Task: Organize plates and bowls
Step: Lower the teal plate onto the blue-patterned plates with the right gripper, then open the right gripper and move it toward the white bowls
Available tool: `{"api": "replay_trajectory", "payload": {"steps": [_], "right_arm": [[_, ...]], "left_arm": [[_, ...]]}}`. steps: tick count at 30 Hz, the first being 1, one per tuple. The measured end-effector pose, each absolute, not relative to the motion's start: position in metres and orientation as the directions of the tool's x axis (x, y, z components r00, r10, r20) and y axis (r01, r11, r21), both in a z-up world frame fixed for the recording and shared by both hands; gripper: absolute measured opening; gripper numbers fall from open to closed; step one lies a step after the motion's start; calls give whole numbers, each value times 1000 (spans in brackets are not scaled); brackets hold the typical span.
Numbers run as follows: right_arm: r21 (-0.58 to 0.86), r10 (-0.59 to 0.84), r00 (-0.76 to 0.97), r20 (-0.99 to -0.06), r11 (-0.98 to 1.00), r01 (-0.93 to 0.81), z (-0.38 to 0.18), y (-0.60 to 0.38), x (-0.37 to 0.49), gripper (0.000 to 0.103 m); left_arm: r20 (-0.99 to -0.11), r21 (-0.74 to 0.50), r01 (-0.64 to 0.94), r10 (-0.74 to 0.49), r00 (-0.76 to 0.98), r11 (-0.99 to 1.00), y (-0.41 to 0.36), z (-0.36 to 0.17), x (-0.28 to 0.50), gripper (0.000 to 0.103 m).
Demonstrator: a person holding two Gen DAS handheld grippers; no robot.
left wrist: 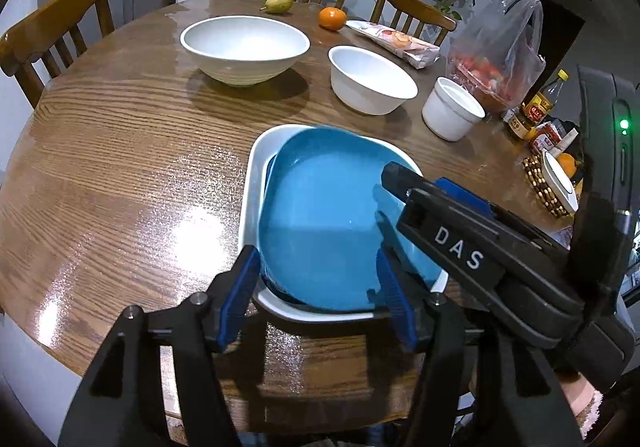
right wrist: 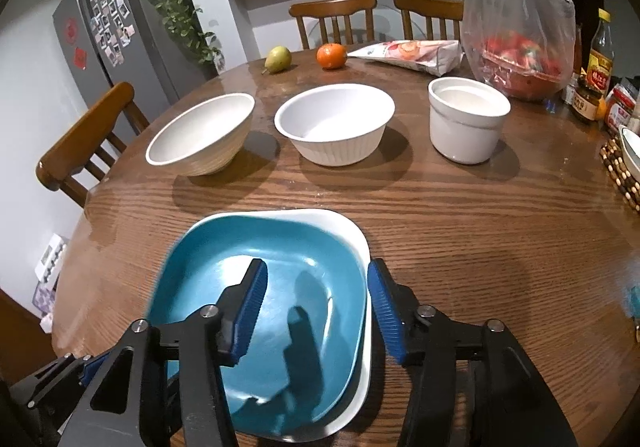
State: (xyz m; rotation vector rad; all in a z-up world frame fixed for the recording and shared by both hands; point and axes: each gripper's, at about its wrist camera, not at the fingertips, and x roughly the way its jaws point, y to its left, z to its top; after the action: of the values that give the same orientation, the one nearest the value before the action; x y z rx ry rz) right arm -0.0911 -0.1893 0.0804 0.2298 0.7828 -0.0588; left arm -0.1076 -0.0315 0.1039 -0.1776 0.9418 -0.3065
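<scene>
1. Left wrist view: our left claw (left wrist: 316,295) stands parted around the near edge of the blue plate (left wrist: 320,215), pads not pressing; the plate lies in the white plate (left wrist: 250,183) on the surface (left wrist: 120,151). The right claw (left wrist: 416,191) reaches in from the right.
2. Right wrist view: our right claw (right wrist: 316,315) straddles the blue plate's right rim, loose. Three white bowls (right wrist: 336,123) stand farther off.

Blue plate (left wrist: 320,215) was seen nested in white dish (left wrist: 256,167) on table (left wrist: 120,167); left claw (left wrist: 316,287) was spread w/ pads astride its near rim.
</scene>
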Motion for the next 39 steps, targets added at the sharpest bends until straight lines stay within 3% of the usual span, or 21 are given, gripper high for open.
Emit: {"api": "replay_trajectory", "payload": {"steps": [7, 17, 27, 33, 39], "right_arm": [[194, 40, 727, -686, 972, 130, 88, -188, -95, 58], [254, 93, 776, -624, 963, 88, 118, -193, -96, 78], [279, 157, 784, -600, 960, 21, 168, -191, -59, 79], [294, 223, 763, -607, 955, -45, 203, -179, -13, 79], [394, 376, 672, -638, 909, -134, 199, -169, 53, 79]], "left_arm": [[-749, -279, 194, -340, 568, 941, -28, 112, -112, 65], [-676, -290, 216, -360, 643, 932, -11, 140, -106, 75], [-605, -357, 139, -342, 719, 924, 27, 183, -62, 81], [-618, -395, 53, -308, 723, 917, 53, 198, -11, 81], [-702, -379, -62, -243, 669, 923, 62, 182, 55, 80]]}}
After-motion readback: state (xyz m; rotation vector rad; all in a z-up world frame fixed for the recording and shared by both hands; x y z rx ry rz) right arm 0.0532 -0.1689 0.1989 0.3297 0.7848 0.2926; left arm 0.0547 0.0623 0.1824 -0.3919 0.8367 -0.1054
